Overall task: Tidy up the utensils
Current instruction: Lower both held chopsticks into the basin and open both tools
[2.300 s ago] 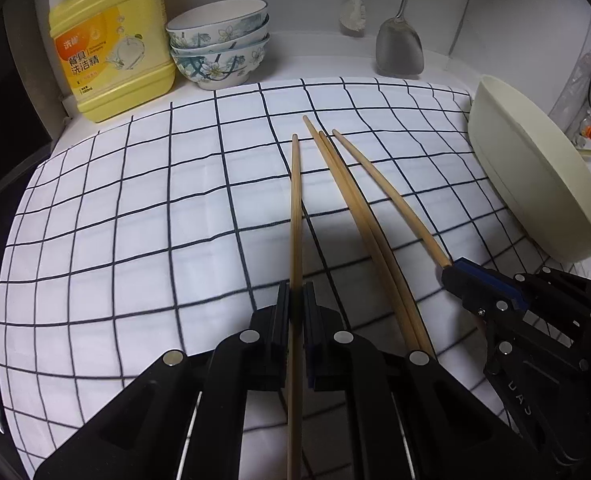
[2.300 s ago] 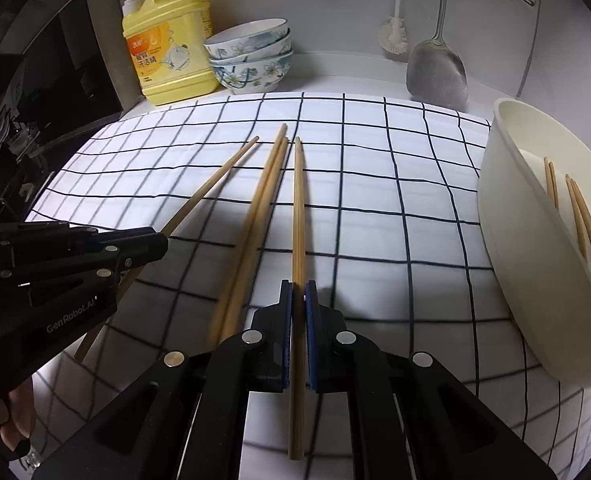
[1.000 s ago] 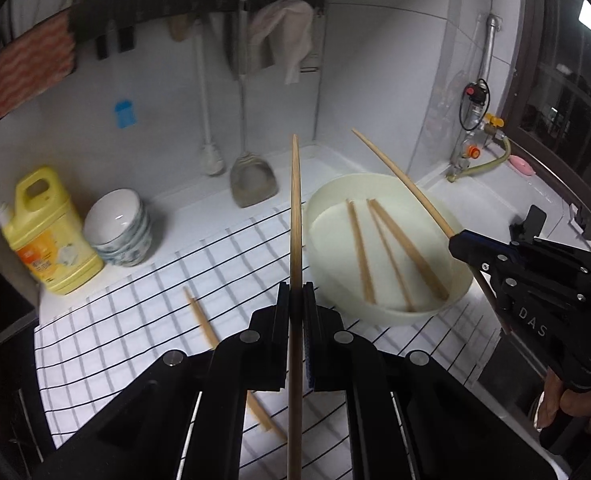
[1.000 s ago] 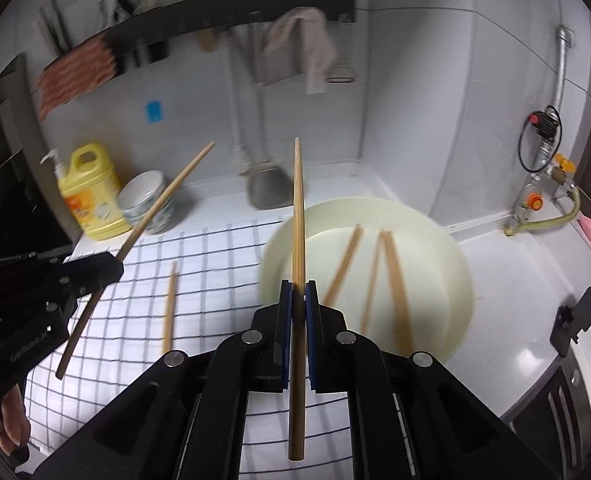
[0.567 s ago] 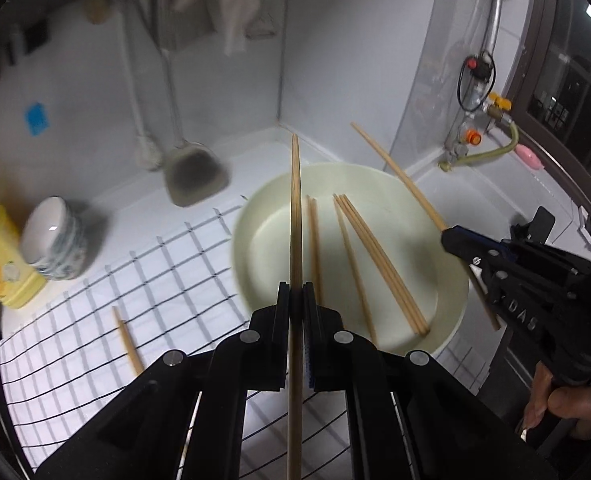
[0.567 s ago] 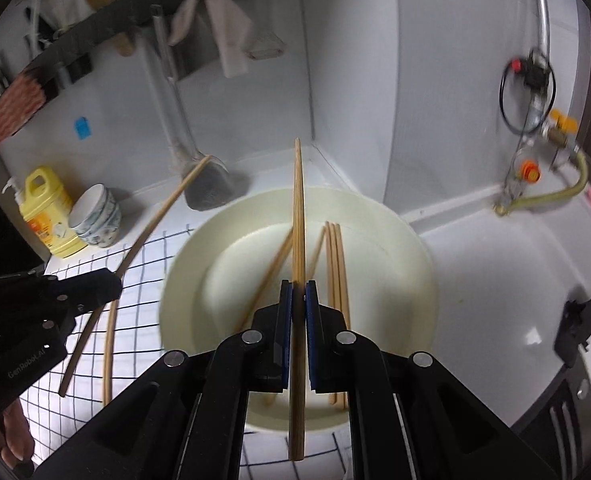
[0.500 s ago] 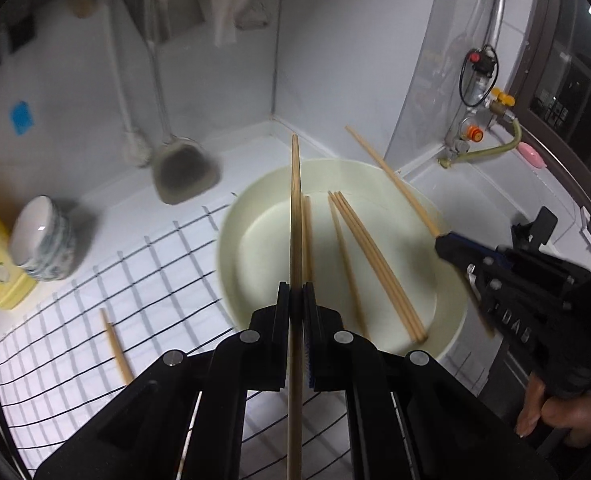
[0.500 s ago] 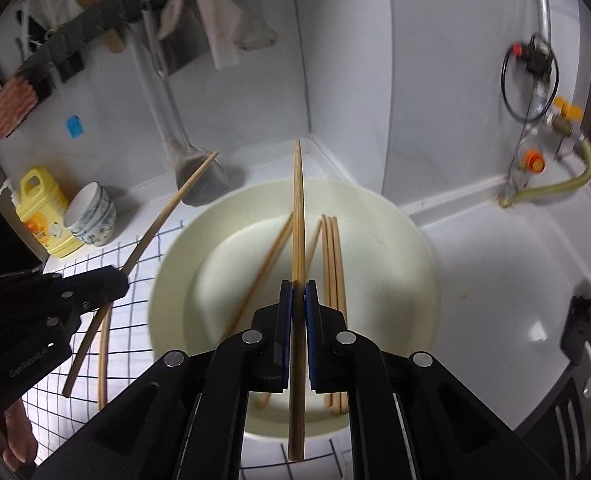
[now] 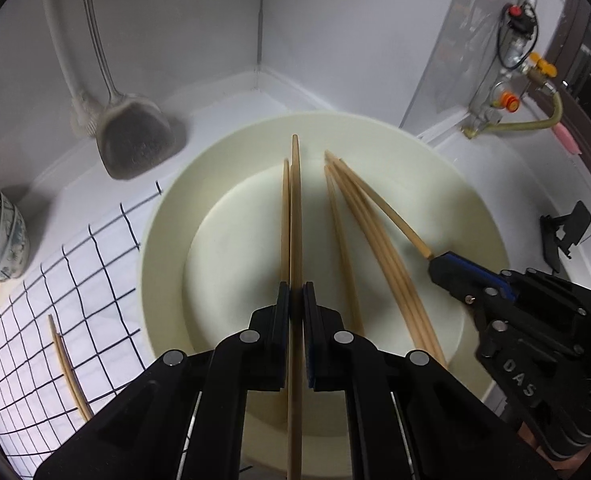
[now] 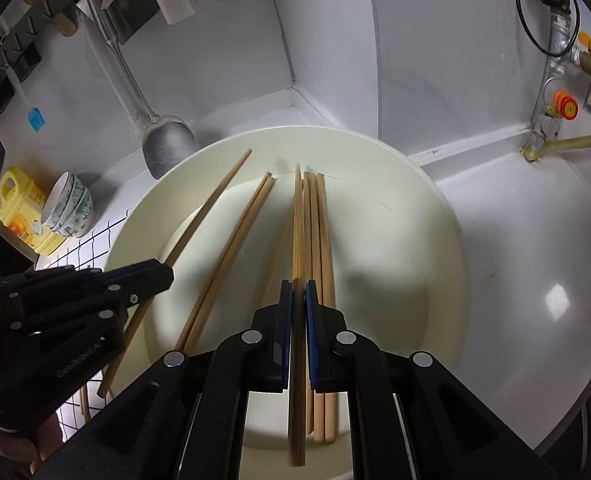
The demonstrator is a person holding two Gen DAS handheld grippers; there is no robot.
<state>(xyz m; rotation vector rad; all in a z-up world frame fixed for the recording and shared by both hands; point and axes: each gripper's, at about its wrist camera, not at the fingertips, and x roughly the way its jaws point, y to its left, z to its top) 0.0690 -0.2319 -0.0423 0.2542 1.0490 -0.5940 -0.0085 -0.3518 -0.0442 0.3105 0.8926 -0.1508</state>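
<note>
A cream round basin [image 9: 475, 208] [image 10: 447, 240] holds several wooden chopsticks [image 9: 375, 240] [image 10: 319, 232]. My left gripper [image 9: 295, 300] is shut on one chopstick [image 9: 294, 216] and holds it over the basin, pointing at the far rim. My right gripper [image 10: 298, 300] is shut on another chopstick [image 10: 297, 216], low over the basin beside the lying ones. The right gripper shows in the left wrist view [image 9: 443, 266], the left gripper in the right wrist view [image 10: 163, 274]. Two more chopsticks [image 9: 65, 364] lie on the checked cloth [image 9: 35, 320].
A metal spatula [image 9: 135, 140] hangs on the back wall. Stacked bowls [image 10: 69, 208] and a yellow detergent bottle [image 10: 19, 208] stand at the far left. A gas valve with a yellow hose [image 10: 563, 136] is on the right, next to the white counter [image 10: 535, 240].
Both grippers have carried their chopsticks from the cloth to over the basin and moved lower and closer to it. Both stay shut.
</note>
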